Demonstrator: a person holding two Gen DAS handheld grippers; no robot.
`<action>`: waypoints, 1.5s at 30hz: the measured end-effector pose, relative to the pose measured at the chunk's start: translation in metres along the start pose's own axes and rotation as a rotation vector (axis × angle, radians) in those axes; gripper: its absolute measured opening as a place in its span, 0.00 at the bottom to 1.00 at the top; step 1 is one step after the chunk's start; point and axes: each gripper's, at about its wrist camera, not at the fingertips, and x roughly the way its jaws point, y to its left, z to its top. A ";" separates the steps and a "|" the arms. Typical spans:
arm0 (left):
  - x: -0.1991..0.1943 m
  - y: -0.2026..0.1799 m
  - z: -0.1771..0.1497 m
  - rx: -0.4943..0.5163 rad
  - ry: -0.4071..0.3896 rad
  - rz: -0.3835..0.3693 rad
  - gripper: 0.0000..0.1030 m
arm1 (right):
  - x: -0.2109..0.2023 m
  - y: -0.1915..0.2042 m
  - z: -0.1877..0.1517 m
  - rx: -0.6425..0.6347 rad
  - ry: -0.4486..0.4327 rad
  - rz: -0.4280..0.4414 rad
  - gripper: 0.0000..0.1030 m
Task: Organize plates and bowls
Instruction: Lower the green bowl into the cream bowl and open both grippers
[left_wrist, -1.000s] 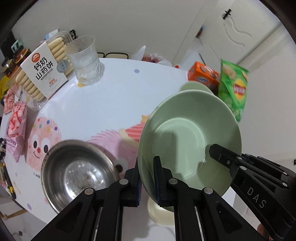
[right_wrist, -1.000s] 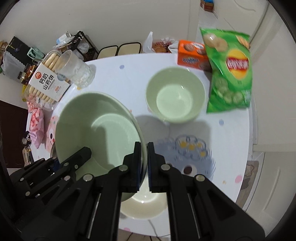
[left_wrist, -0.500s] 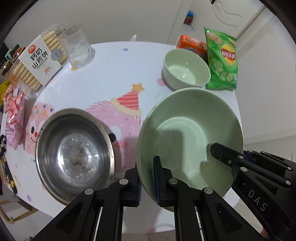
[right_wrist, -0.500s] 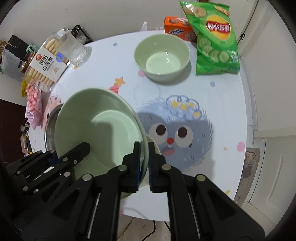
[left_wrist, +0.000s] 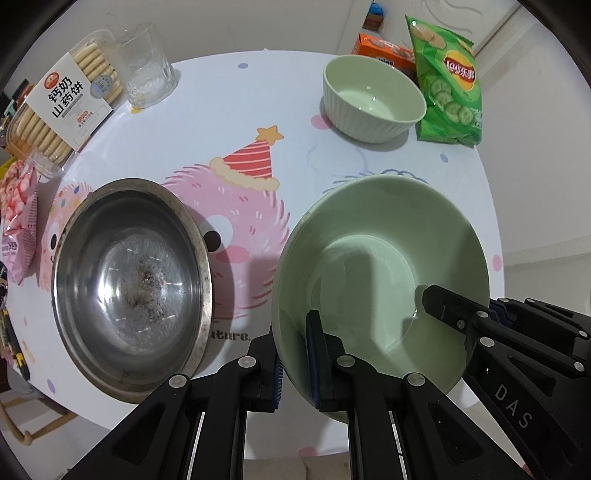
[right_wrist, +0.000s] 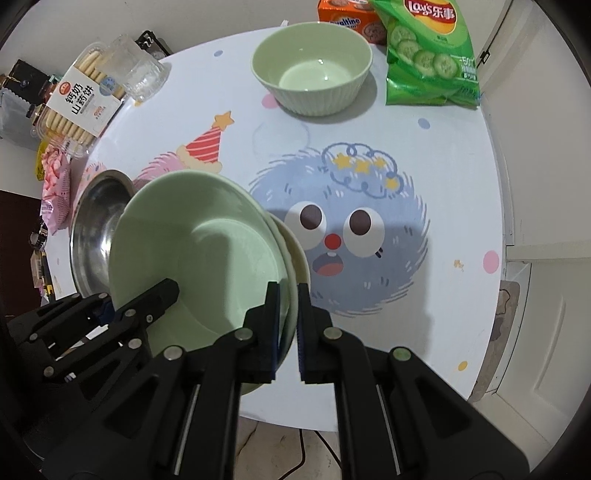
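A deep green plate (left_wrist: 369, 258) (right_wrist: 207, 258) is gripped from both sides. My left gripper (left_wrist: 293, 332) (right_wrist: 138, 299) is shut on its left rim. On the opposite rim my right gripper (right_wrist: 287, 295) (left_wrist: 461, 306) is shut too. The plate sits tilted over a cream plate (right_wrist: 297, 258), whose edge peeks out beneath; whether they touch I cannot tell. A steel bowl (left_wrist: 129, 277) (right_wrist: 96, 221) rests just left of it. A small ribbed green bowl (left_wrist: 373, 99) (right_wrist: 312, 70) stands at the far side of the round table (left_wrist: 221, 110).
A glass (left_wrist: 144, 66) and a biscuit box (left_wrist: 62, 107) stand at the far left, a pink packet (left_wrist: 18, 214) at the left edge. A green chips bag (left_wrist: 447, 81) and an orange box (left_wrist: 380, 48) lie far right. The table's near edge runs under the grippers.
Both grippers have carried the green plate down and toward the table's near edge. It now sits over the cream plate, beside the steel bowl.
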 end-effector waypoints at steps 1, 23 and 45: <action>0.002 0.000 0.000 0.000 0.003 0.003 0.10 | 0.002 0.000 0.000 -0.003 0.002 -0.003 0.09; 0.018 0.003 -0.001 0.019 0.018 0.021 0.13 | 0.018 0.003 0.000 -0.034 0.021 -0.043 0.11; 0.014 0.008 0.001 0.000 0.013 -0.014 0.25 | 0.013 -0.003 -0.004 0.016 0.021 -0.025 0.19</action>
